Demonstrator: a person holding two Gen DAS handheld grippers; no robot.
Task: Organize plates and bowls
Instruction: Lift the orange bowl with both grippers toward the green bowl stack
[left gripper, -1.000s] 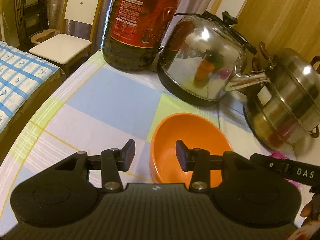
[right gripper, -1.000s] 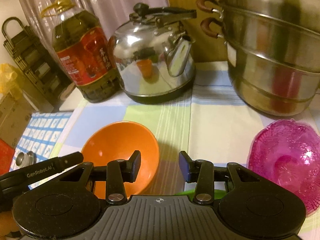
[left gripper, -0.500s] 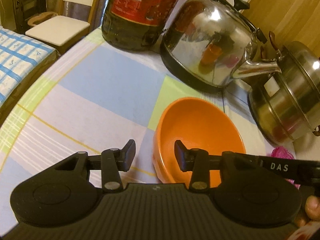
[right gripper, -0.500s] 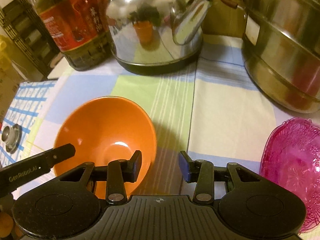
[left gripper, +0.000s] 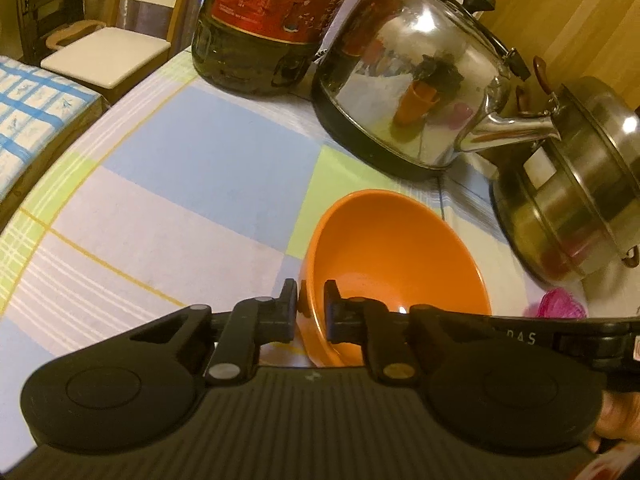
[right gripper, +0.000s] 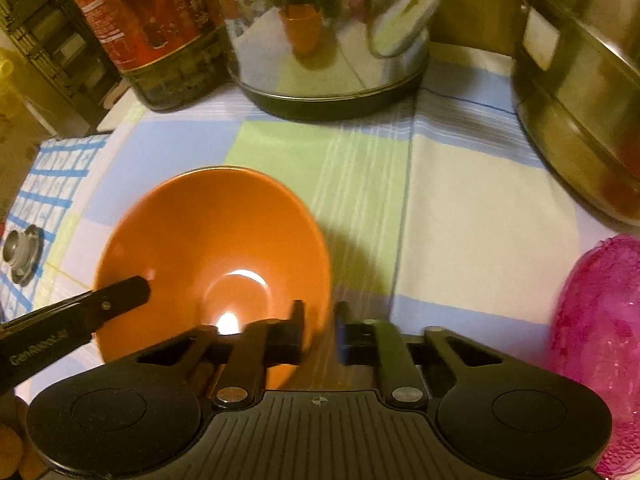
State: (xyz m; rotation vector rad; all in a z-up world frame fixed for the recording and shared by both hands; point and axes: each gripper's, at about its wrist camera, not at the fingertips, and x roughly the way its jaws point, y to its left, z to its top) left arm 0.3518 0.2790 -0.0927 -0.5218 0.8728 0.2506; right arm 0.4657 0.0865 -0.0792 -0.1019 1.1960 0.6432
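An orange bowl (left gripper: 392, 248) stands upright on the checked tablecloth (left gripper: 160, 200). My left gripper (left gripper: 310, 306) is shut on its near-left rim, one finger inside and one outside. In the right wrist view the same bowl (right gripper: 208, 232) lies at the lower left, and my right gripper (right gripper: 320, 330) is shut on its right rim. One left finger (right gripper: 116, 298) shows at the bowl's left rim there. A pink translucent bowl (right gripper: 600, 340) sits on the cloth to the right, apart from both grippers.
A steel kettle (left gripper: 412, 92) and a big oil bottle (left gripper: 264, 24) stand behind the bowl. A steel steamer pot (left gripper: 580, 184) is at the right. Off the table's left edge are a chair (left gripper: 108, 52) and a blue-checked cloth (left gripper: 28, 120).
Both grippers came down closer to the orange bowl and went from open to shut on its rim, the left on the left side, the right on the right side.
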